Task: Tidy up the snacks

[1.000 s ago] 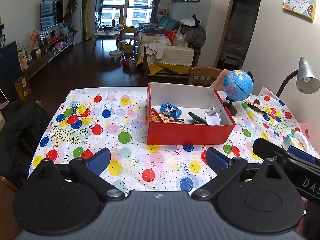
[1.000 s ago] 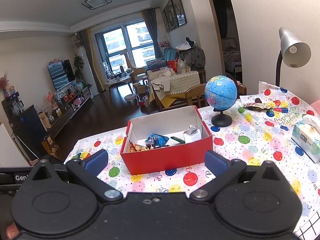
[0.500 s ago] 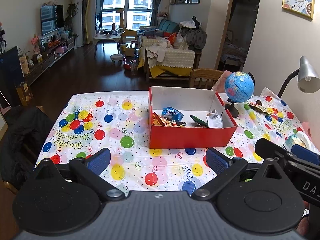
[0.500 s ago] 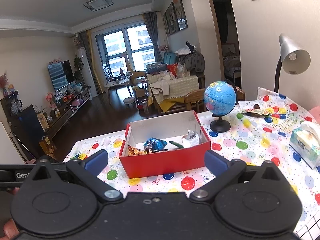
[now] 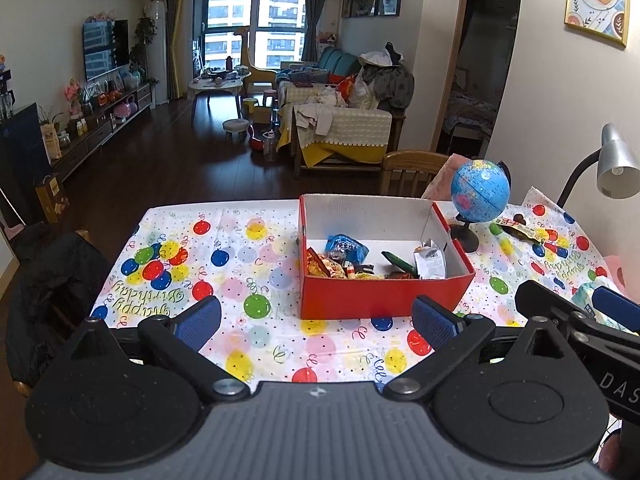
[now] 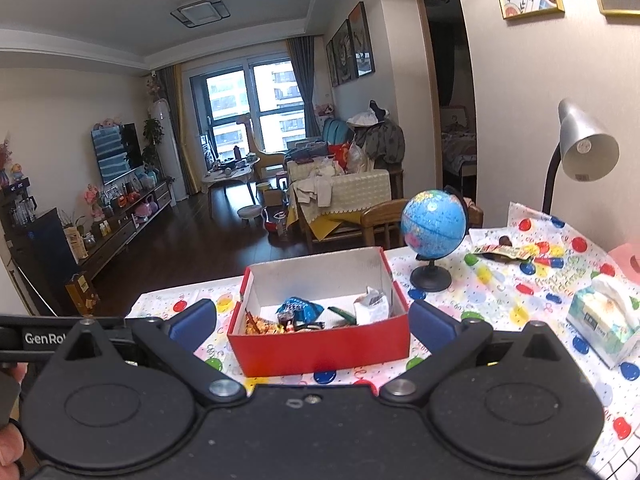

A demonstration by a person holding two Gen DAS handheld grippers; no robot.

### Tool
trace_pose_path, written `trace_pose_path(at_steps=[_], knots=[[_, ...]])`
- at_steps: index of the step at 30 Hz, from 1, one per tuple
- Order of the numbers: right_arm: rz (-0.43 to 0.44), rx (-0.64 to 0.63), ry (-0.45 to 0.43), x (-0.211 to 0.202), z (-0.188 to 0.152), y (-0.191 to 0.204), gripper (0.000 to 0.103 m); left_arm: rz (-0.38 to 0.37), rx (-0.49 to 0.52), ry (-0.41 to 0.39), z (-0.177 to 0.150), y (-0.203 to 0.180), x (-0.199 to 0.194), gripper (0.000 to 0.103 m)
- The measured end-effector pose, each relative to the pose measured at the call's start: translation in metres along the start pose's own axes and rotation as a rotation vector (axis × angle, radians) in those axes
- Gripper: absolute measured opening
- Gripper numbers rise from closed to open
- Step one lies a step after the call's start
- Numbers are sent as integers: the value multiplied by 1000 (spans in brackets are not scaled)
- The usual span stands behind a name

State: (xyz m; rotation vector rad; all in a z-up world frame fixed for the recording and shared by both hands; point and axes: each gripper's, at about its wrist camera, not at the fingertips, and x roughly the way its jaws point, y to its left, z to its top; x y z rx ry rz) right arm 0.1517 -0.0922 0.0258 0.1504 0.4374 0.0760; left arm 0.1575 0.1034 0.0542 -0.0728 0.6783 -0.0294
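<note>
A red cardboard box (image 5: 380, 298) with a white inside stands on the balloon-print tablecloth (image 5: 248, 264). It holds several snack packets, among them a blue one (image 5: 345, 246) and a silver one (image 5: 430, 262). The box also shows in the right wrist view (image 6: 324, 350). A loose snack wrapper (image 6: 502, 252) lies at the far right near the lamp. My left gripper (image 5: 316, 322) is open and empty, held back from the box. My right gripper (image 6: 312, 322) is open and empty, also short of the box.
A blue globe (image 6: 434, 226) stands right of the box. A tissue pack (image 6: 604, 320) lies at the right. A silver desk lamp (image 6: 586, 152) stands at the far right. A wooden chair (image 5: 412, 170) is behind the table, a dark jacket (image 5: 48, 280) at its left.
Both grippers have drawn back and risen a little, so the box looks smaller and farther away. Both stay open and empty.
</note>
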Motion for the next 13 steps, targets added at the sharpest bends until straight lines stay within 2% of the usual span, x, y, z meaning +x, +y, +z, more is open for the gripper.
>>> trace_pose_path(at_steps=[13], knots=[[-17, -1, 40, 6, 0, -1, 103, -7, -10, 26, -4, 5, 9, 102]])
